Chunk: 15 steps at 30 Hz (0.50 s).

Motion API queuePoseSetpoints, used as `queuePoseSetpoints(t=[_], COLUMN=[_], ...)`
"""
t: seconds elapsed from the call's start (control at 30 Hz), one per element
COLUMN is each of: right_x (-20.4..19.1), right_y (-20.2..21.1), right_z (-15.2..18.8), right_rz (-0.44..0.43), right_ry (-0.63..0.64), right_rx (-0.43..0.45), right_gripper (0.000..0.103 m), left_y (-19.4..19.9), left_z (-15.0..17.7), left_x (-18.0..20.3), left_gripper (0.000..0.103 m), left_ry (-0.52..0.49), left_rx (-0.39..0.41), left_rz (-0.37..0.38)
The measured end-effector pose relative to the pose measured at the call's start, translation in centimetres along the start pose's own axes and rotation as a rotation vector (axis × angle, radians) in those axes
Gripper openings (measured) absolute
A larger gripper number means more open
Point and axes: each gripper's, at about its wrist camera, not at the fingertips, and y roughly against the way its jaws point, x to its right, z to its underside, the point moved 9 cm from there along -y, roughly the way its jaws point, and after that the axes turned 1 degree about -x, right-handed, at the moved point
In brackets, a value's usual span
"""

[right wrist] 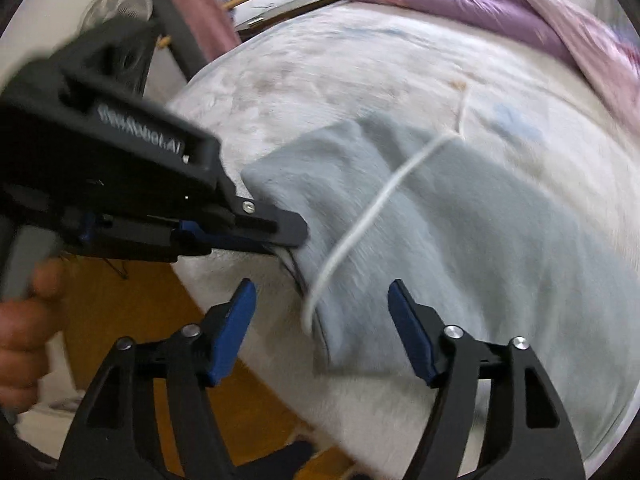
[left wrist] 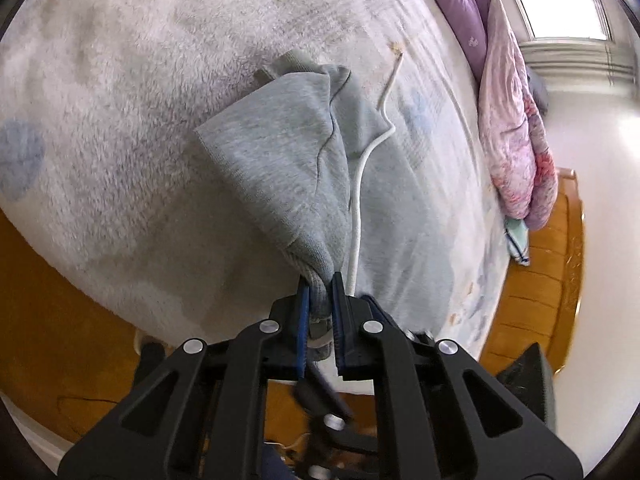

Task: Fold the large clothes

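Mid-fold: left gripper [left wrist: 320,280] clenched on grey garment [left wrist: 276,152]'s edge, right gripper [right wrist: 322,320] released; next, grab the near edge.

Left wrist view: looks steeply down along its fingers, close over the pale fleecy bed cover [left wrist: 140,92].
Right wrist view: lower, oblique, aimed across the bed from its edge.
Shared: grey sweatshirt [left wrist: 276,152] [right wrist: 460,220], white drawcord [left wrist: 360,168] [right wrist: 360,224], purple quilt [left wrist: 472,12] [right wrist: 460,4].
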Motion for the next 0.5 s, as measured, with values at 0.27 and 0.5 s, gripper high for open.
queuePoseSetpoints(t=[0.27,0.5], right_x=[1.3,2.0], right_y=[-3.8,-2.7], right_z=[-1.0,-1.0], right_rz=[0.057,0.029], right_ry=[-0.019,-0.116], right_rx=[-0.03,-0.031], right_gripper=[0.026,0.011], left_y=[-0.7,0.1], left_z=[-0.4,-3.6], left_x=[0.1,0.1], left_gripper=[0.011,0.085], left_ry=[0.016,0.047], left_rx=[-0.007,0.069], left_rz=[-0.004,-0.073])
